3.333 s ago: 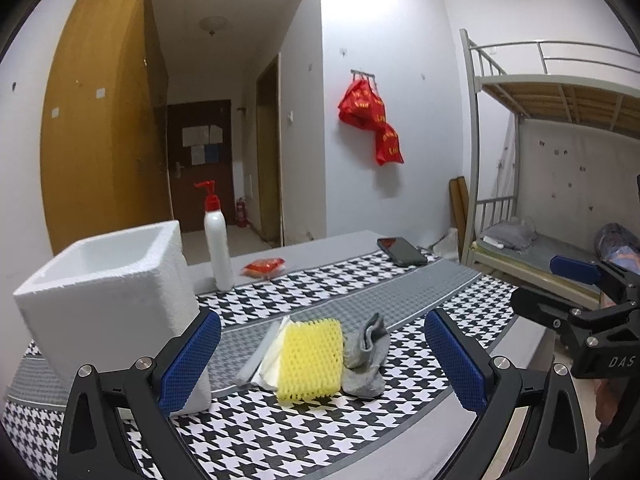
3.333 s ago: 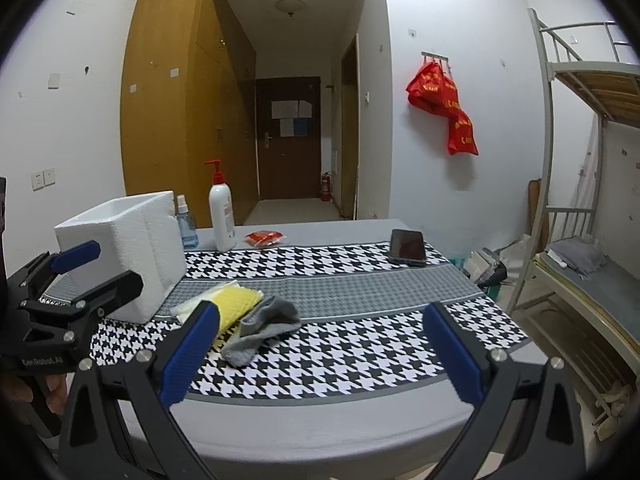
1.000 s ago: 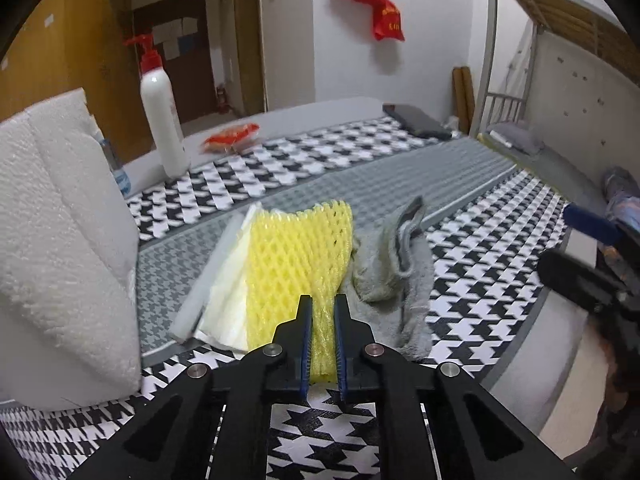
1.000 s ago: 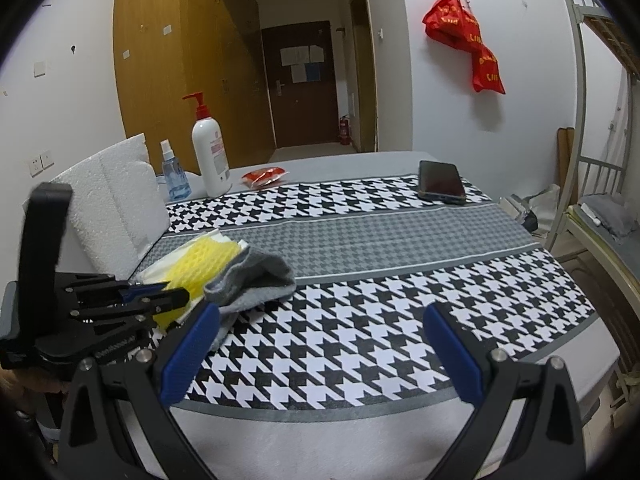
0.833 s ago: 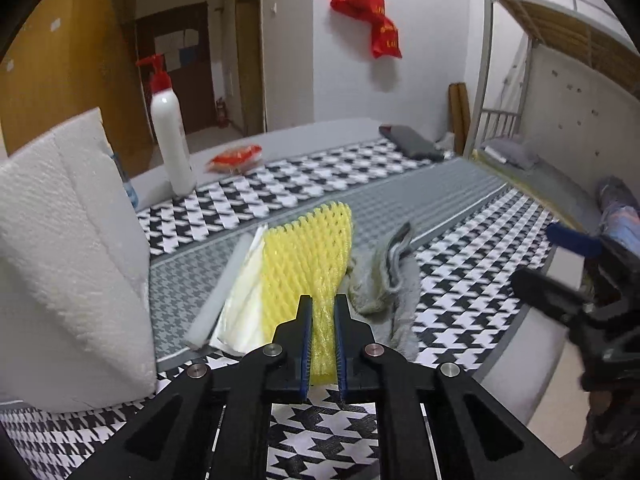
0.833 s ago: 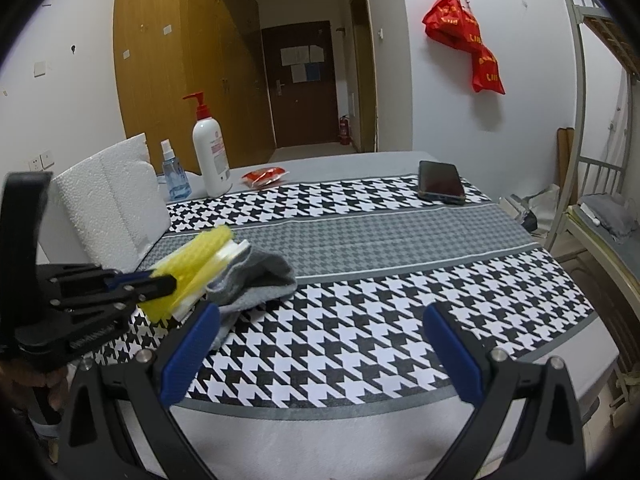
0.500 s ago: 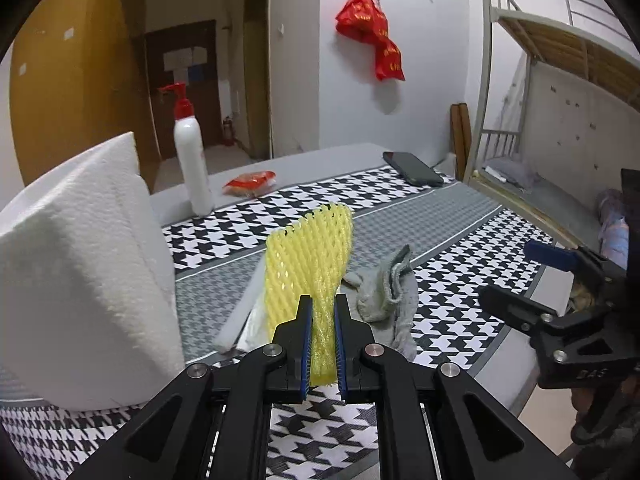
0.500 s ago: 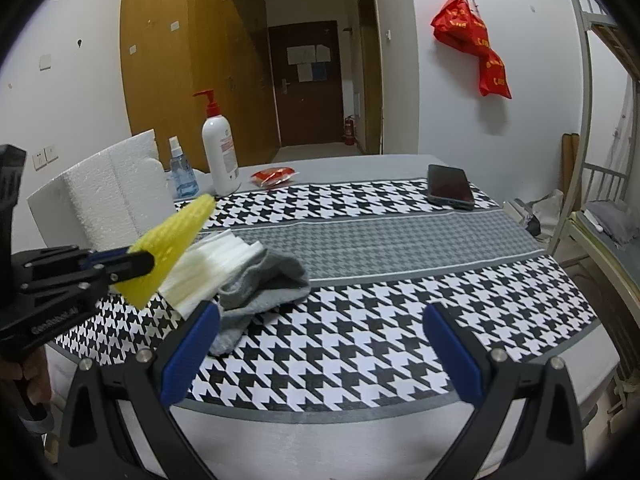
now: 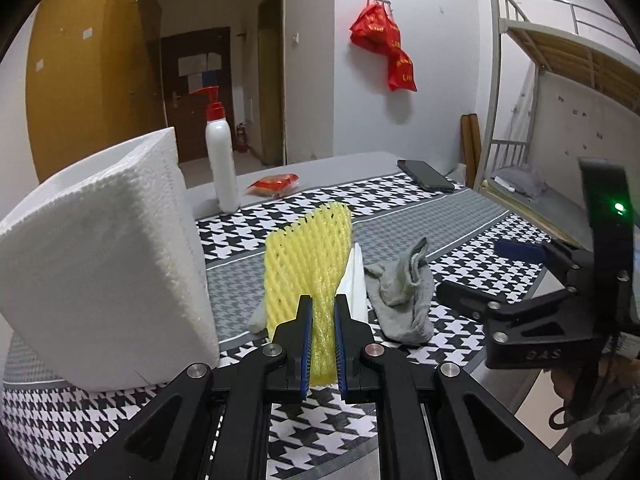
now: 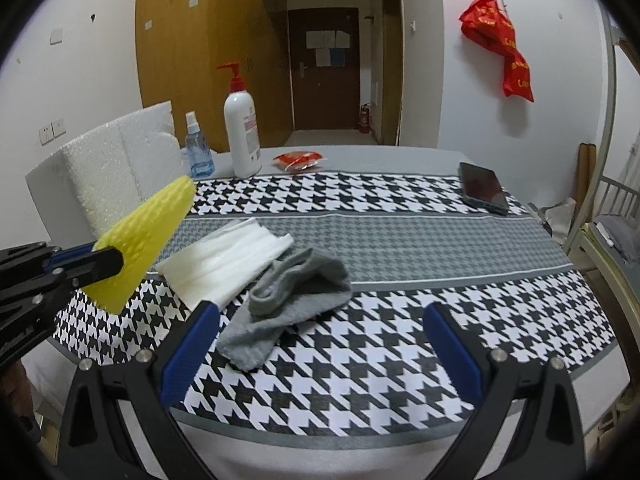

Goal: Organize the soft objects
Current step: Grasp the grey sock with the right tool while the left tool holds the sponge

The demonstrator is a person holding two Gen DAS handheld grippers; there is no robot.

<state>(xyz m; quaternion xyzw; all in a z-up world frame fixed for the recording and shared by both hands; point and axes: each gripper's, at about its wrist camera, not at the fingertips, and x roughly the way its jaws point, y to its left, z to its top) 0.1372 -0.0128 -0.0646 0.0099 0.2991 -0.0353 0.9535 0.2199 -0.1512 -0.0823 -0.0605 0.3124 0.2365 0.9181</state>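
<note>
The left gripper [image 9: 320, 332] is clamped on the near end of the yellow foam net [image 9: 310, 264], which stands up and away from its fingers, clear of the table [image 10: 400, 236]. The white foam box [image 9: 100, 256] sits just to the gripper's left, its open top above the level of the fingertips.

The net is springy and pinched only at one edge, so it could slide out if the hand swings quickly toward the box. Its free end may also catch on the box's rough rim and fold over outside instead of dropping in.

The right gripper [image 10: 320, 344] is wide open with nothing between its fingers; the gray sock [image 10: 292, 292] lies just ahead of its left finger, partly over the stack of white foam sheets [image 10: 224, 260]. Closing there could pinch the sheets along with the sock, or drag the patterned cloth under them. The two grippers work close together and could collide.
</note>
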